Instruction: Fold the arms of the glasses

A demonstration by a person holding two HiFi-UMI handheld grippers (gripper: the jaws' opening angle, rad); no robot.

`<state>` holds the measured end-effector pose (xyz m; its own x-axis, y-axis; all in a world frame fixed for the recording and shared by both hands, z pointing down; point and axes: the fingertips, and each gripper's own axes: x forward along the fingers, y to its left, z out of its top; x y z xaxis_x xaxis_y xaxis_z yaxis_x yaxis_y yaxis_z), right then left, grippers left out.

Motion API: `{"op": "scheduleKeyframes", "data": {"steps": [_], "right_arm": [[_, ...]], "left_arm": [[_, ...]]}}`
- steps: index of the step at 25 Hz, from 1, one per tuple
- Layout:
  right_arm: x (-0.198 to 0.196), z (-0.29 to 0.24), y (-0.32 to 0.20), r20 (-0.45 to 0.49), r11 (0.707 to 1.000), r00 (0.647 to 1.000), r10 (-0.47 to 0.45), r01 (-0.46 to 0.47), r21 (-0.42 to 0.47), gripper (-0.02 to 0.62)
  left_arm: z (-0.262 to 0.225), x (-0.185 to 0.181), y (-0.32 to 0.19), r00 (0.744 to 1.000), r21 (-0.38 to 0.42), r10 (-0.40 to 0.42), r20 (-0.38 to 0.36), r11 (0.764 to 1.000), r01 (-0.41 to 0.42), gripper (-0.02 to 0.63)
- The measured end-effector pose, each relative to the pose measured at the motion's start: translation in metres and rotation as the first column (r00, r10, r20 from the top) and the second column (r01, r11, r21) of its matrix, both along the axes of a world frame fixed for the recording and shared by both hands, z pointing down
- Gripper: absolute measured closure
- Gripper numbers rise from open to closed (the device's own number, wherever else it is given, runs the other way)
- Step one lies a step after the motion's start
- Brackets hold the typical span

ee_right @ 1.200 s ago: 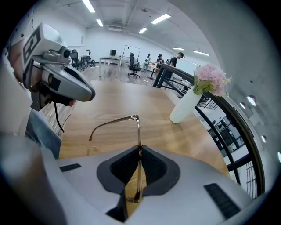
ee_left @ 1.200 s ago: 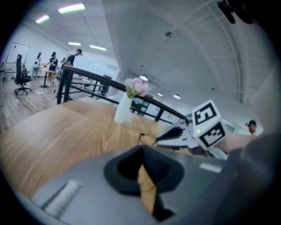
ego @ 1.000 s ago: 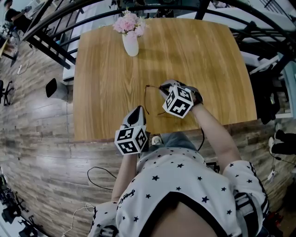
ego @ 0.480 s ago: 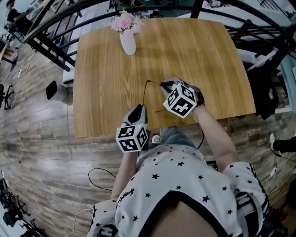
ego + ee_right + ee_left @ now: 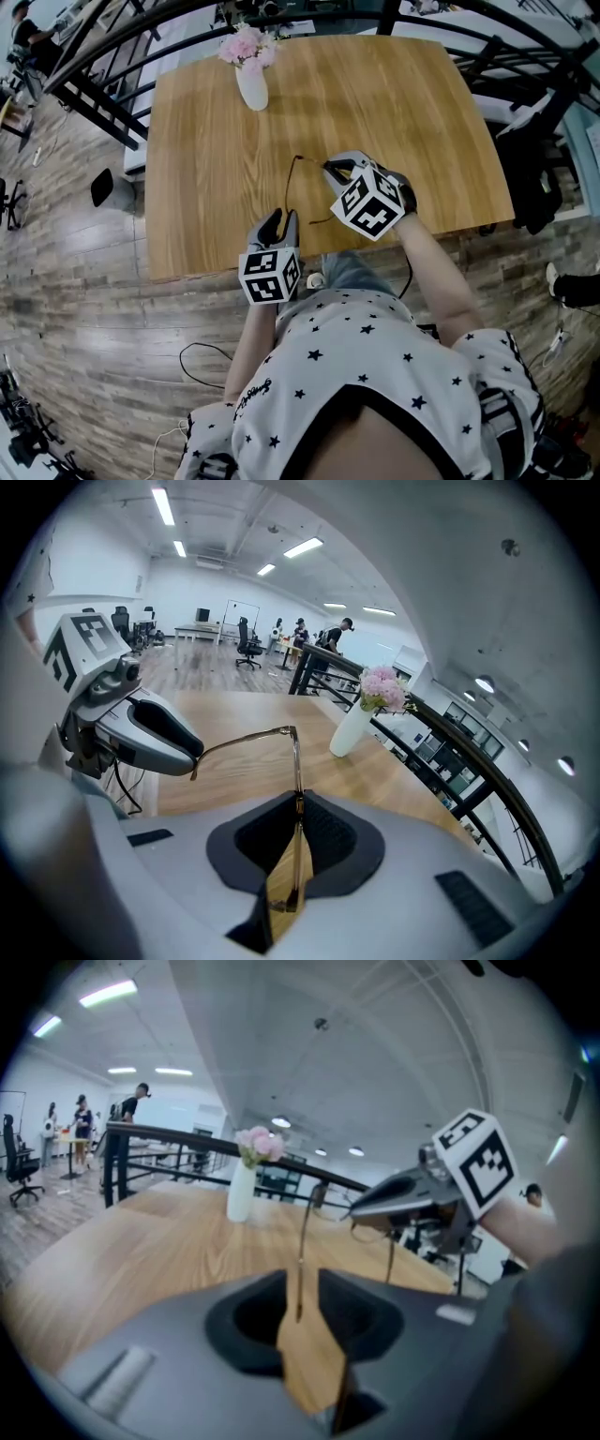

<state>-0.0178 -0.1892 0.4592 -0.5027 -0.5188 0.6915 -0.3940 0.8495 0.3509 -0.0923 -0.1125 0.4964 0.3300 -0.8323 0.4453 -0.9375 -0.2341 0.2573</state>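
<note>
Right tool point(image 5: 298, 801) clamps glasses point(image 5: 296, 761). At its 9 o'clock, left tool point(image 5: 301, 1283), barely parted, straddles one arm point(image 5: 302, 1241). Both arms look unfolded; folding remains.

In your head view, the black-and-white marker cube point(image 5: 373, 208) on your right gripper point(image 5: 330, 169) covers the front of the thin gold wire-framed glasses point(image 5: 296, 759). You cannot make out the lenses under that cube.
</note>
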Motion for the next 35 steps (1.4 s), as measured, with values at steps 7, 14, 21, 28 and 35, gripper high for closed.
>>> {"op": "scheduleKeyframes", "data": {"steps": [7,14,21,28,35], "right_arm": [[-0.001,-0.011,0.005,0.031,1.0,0.999,0.01,-0.01,0.016,0.571],[-0.006,-0.016,0.007,0.044,1.0,0.999,0.009,-0.01,0.027,0.571],[-0.01,-0.02,0.007,0.06,0.999,0.998,0.012,-0.013,0.031,0.571],[-0.01,-0.024,0.007,0.089,0.999,0.996,0.029,-0.032,0.03,0.571],[-0.011,-0.024,0.005,0.114,0.998,0.993,0.042,-0.048,0.042,0.571]], "left_arm": [[-0.002,-0.003,0.002,1.0,0.016,-0.019,0.011,1.0,0.019,0.581],[-0.006,0.002,0.006,1.0,0.028,0.014,0.008,0.999,-0.014,0.584],[-0.011,0.006,0.006,1.0,0.033,0.029,-0.001,0.999,-0.029,0.584],[-0.017,0.019,0.006,0.998,0.038,0.06,-0.002,0.997,-0.06,0.581],[-0.018,0.031,0.003,0.996,0.038,0.093,-0.006,0.995,-0.093,0.58]]}}
